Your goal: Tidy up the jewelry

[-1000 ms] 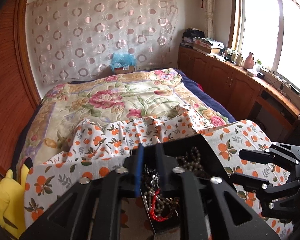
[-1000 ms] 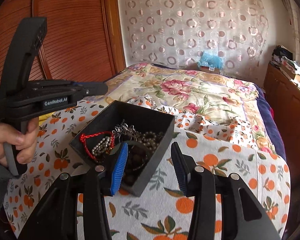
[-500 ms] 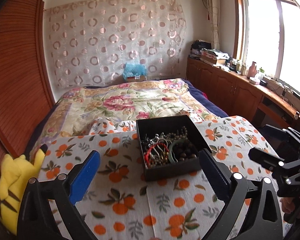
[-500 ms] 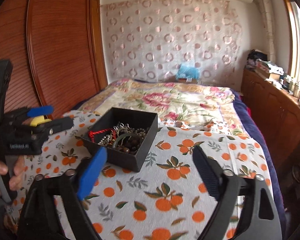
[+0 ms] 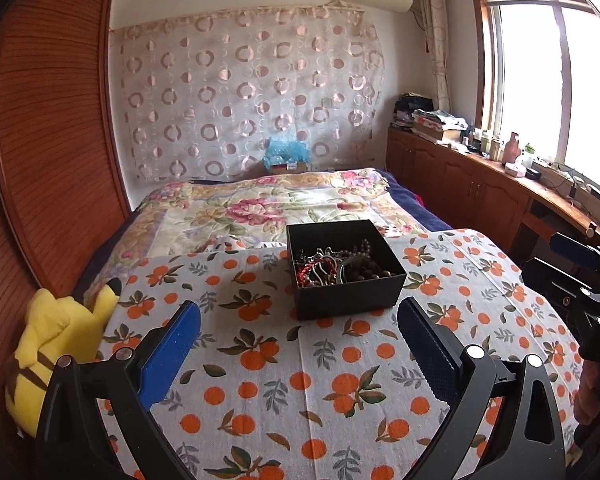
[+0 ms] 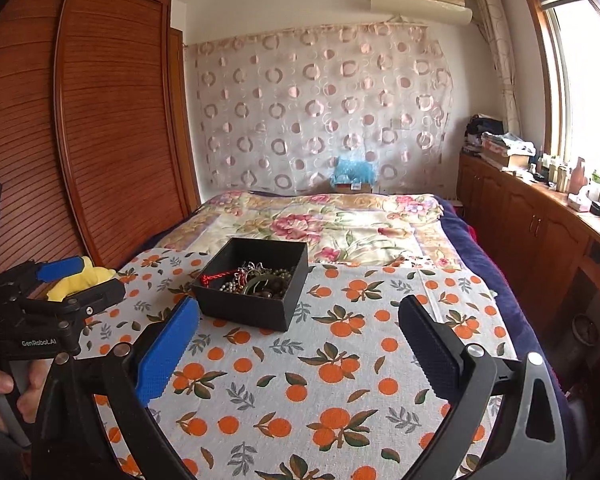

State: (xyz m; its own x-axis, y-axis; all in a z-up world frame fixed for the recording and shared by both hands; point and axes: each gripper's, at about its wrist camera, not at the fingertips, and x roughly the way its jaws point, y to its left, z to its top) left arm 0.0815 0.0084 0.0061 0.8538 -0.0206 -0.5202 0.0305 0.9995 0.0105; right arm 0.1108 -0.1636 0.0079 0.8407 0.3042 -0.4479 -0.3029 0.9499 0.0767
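Daylight pours through the tall wood-framed window (image 5: 540,80) over low brown wooden cabinets (image 5: 460,184). A floral quilted bed (image 5: 268,204) fronts the circle-patterned sheer curtain (image 5: 244,96). A slatted reddish wooden wardrobe (image 6: 100,120) stands opposite.

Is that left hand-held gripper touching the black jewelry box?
Apart. In the left wrist view, the left hand-held gripper is open, with orange-print cloth visible between its fingertips and the black jewelry box.

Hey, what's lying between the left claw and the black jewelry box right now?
Nothing but bare orange-print cloth: in the left wrist view, the open left claw sits short of the black jewelry box with only fabric between.
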